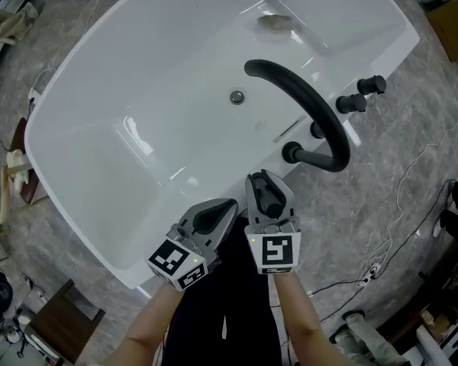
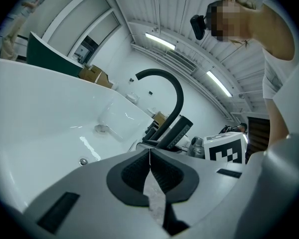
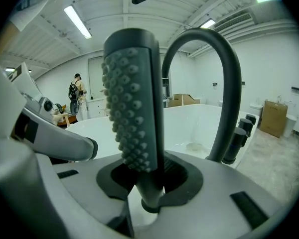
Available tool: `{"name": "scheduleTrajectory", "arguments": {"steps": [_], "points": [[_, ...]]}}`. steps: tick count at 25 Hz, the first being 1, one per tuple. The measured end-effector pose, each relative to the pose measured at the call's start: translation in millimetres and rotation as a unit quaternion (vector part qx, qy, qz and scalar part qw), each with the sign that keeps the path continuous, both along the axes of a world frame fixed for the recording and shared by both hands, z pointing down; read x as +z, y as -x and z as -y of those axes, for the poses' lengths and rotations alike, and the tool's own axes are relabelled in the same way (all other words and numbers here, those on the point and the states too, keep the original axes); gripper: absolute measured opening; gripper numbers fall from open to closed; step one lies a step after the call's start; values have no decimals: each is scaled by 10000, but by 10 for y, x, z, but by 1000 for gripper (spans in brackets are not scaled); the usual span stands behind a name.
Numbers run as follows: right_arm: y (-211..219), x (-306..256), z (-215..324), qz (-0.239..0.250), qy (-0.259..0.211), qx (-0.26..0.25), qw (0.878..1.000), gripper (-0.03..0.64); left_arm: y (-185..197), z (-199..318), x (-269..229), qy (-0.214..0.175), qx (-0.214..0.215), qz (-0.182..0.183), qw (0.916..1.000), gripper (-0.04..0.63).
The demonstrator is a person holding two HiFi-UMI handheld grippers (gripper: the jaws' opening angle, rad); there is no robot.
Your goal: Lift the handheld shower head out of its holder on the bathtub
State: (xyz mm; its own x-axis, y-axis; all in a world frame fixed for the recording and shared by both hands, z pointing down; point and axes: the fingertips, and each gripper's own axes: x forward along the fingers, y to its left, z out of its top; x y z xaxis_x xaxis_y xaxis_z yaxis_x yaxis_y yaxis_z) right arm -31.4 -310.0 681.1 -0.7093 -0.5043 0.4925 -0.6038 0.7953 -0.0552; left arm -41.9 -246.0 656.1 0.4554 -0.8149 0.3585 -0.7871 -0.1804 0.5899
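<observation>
The step in hand is the grasp, and the lift itself looks not yet done. The dark grey, stick-shaped handheld shower head with rubber nubs stands upright at the near rim of the glossy white bathtub, just short of the base of the black arched metal spout. A dark collar rings its foot, and I cannot tell whether it is seated in the holder or already free.

The right hand-held gripper has its 2 jaws clamped on the shower head's slim lower stem, about half open around it. The left hand-held gripper sits beside it over the rim, jaws together on nothing.

Next, I judge, comes a straight upward pull along the stem. The grip must stay firm and keep clear of the spout.
</observation>
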Motion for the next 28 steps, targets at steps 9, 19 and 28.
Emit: {"name": "scheduleTrajectory", "arguments": {"steps": [9,19,28], "points": [[2,-3,-31,-78,-78,-62,9999,106,43,-24,-6,43,-78,-122,9999,12],[13,-70,-33,28,-126,81,9999,104,34,-61,-84,-25,-33,-181,9998,12],[-42,-315,-66,60,-274,139,9995,104,16,-88,-267,-123,91,-55,9999,12]]}}
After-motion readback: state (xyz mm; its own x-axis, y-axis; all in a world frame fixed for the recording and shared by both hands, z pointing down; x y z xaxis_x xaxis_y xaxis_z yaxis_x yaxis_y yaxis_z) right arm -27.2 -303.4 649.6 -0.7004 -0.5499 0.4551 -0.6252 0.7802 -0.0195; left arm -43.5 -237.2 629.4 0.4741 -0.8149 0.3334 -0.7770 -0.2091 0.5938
